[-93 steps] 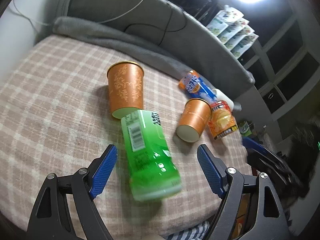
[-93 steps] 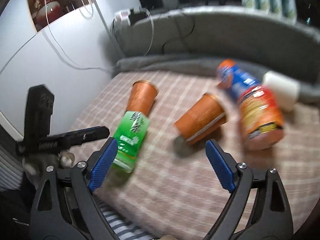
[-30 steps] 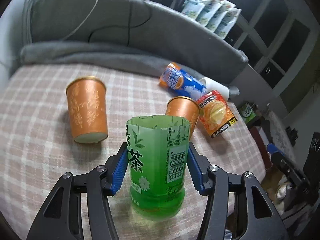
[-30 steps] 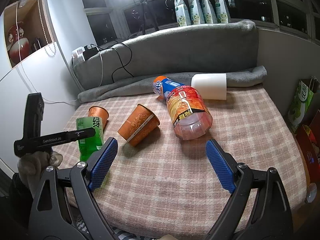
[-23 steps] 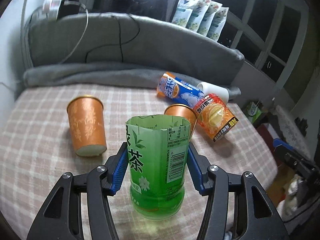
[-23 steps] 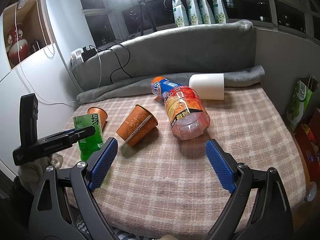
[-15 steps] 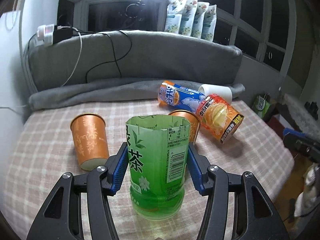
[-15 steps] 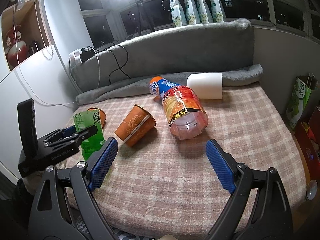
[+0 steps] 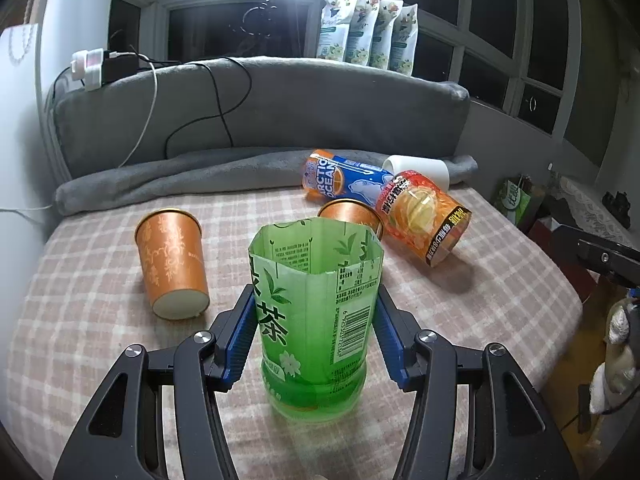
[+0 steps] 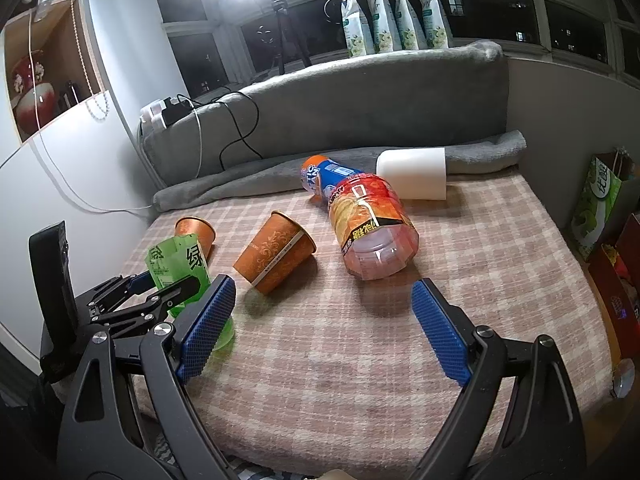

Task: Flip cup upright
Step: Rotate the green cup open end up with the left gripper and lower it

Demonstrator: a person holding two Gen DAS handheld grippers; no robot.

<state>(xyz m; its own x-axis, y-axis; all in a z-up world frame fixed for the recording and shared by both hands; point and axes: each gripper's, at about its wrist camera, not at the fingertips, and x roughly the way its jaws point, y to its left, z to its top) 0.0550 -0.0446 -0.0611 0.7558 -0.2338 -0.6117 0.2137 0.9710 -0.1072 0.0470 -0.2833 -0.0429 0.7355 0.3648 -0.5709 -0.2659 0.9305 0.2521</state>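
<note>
My left gripper [image 9: 314, 342] is shut on the green cut-bottle cup [image 9: 316, 312], which stands upright with its open end up and its base on the checked cloth [image 9: 500, 280]. It also shows in the right wrist view [image 10: 180, 268], held by the left gripper [image 10: 168, 286]. My right gripper [image 10: 320, 324] is open and empty above the cloth's front part. An orange paper cup [image 9: 172, 260] lies on its side to the left; a second orange cup [image 10: 276, 252] lies tipped in the middle.
A clear orange cut-bottle cup [image 10: 370, 226], a blue Arctic Ocean cup [image 9: 344, 178] and a white cup [image 10: 414, 174] lie on their sides at the back. A grey blanket [image 9: 180, 176] and a sofa back with cables [image 9: 224, 100] bound the rear. Bags [image 10: 600, 204] stand on the right.
The green cup has gone from lying on the cloth to upright in my shut left gripper. In the last second it has tilted further upright and now rests on the cloth. The right gripper has stayed open.
</note>
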